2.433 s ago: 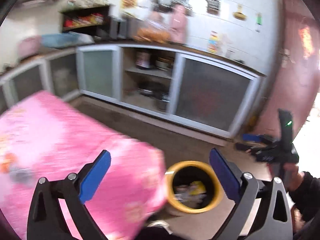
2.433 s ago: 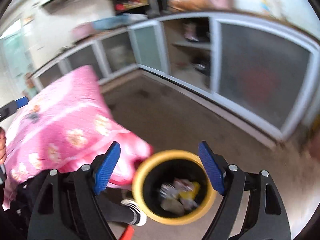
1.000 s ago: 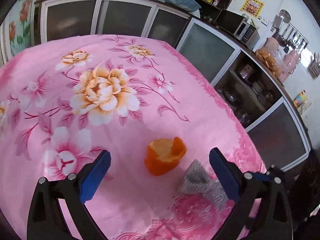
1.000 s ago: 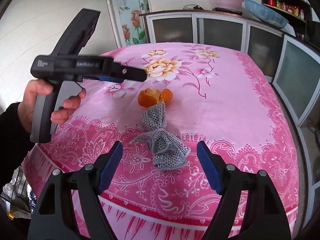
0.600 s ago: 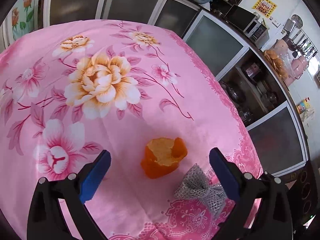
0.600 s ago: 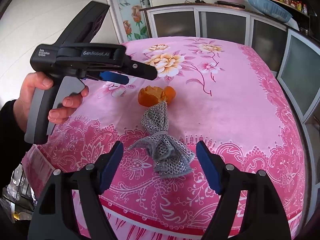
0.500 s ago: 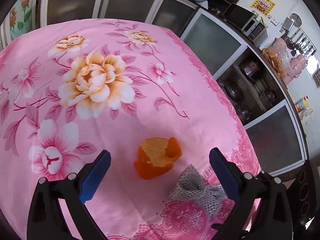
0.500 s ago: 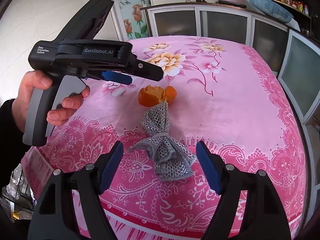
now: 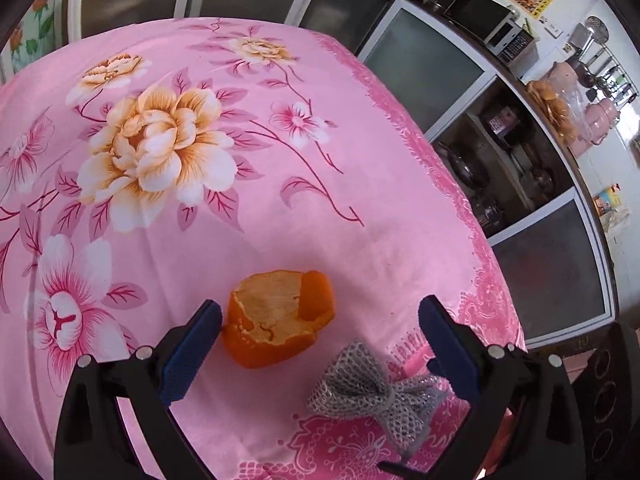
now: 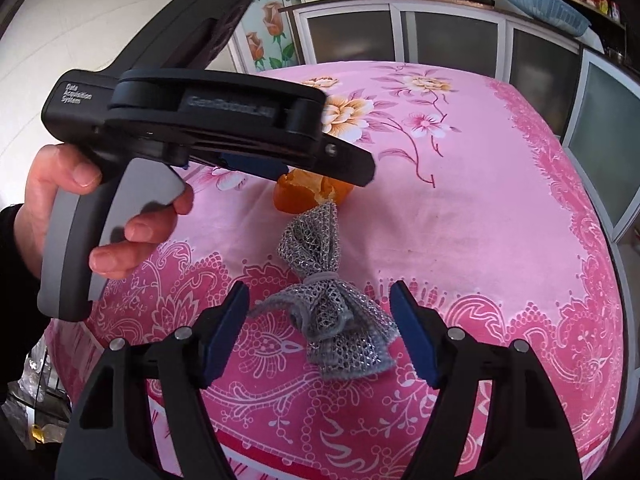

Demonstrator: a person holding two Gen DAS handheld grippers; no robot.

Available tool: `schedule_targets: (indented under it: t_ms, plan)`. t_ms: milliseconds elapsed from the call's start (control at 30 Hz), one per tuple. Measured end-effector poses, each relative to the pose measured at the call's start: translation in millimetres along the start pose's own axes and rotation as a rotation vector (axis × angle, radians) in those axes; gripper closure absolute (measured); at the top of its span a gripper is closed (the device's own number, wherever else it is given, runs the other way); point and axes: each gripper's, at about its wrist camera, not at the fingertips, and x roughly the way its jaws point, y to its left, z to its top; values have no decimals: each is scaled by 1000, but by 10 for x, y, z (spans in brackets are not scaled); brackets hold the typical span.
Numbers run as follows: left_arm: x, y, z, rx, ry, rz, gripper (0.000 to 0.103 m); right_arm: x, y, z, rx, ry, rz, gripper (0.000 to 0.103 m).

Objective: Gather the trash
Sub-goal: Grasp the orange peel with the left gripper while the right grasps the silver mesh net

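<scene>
1. Pink floral cloth [image 9: 328, 208] covers the desk; on it sit an orange peel [image 9: 278, 318] and, just beside it toward the near edge, a grey mesh scrap [image 10: 328, 300] cinched at its middle like a bow.
2. Writing: the left gripper's [image 9: 320, 344] black body, seen from the right wrist view, carries small white lettering that reads "Data Acquisition System"; a second, larger label along its side is too blurred to read now, though half a second ago it showed as "GenRobot.AI".
3. Left gripper: jaws wide apart, holding nothing; the orange peel lies between the blue pads, close to the left pad [image 9: 188, 356], with no contact that I can make out.
4. Right gripper [image 10: 320, 332]: jaws wide apart, holding nothing; the near half of the grey mesh scrap lies between its blue pads.
5. A left hand [image 10: 96, 216] grips the grey handle of the left gripper.
6. Against the frame half a second ago, the left gripper has come lower and closer to the orange peel, which now fills more of its view, and the right gripper has closed in on the grey mesh scrap.
7. Frosted-glass cabinets [image 9: 424, 68] line the wall behind the desk.
</scene>
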Motion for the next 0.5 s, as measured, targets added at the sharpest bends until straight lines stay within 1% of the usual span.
schedule_targets:
  t_ms: [67,100,133,167,200,267,300,333,367,400,433,500]
  plan:
    - [24,28,7,-9,3,-9,8,25,12,6,-1,3,7,37]
    - [31,43,10,-18,2,-13,8,38,15,11,-1,6,8,43]
    - [36,52,10,-21,2,-17,11,50,20,15,-3,10,8,46]
    - [38,59,15,-23,-1,-11,15,68,19,23,-5,16,7,51]
    - [44,68,15,-22,0,-3,23,81,20,23,-5,21,7,59]
    - [56,84,22,-26,-1,8,32,111,-10,36,5,39,20,67]
    - [62,89,23,-28,0,12,42,120,-13,39,12,41,23,73]
    - [71,84,26,-26,4,15,55,117,-4,38,15,40,22,76]
    - [70,83,28,-25,1,13,63,114,-10,39,15,40,21,83]
    - [65,90,31,-28,-3,14,77,102,-5,43,10,36,13,89]
    - [52,107,43,-38,-10,23,92,80,2,40,5,28,5,90]
    - [27,167,57,-63,-17,10,95,34,18,21,5,24,14,92]
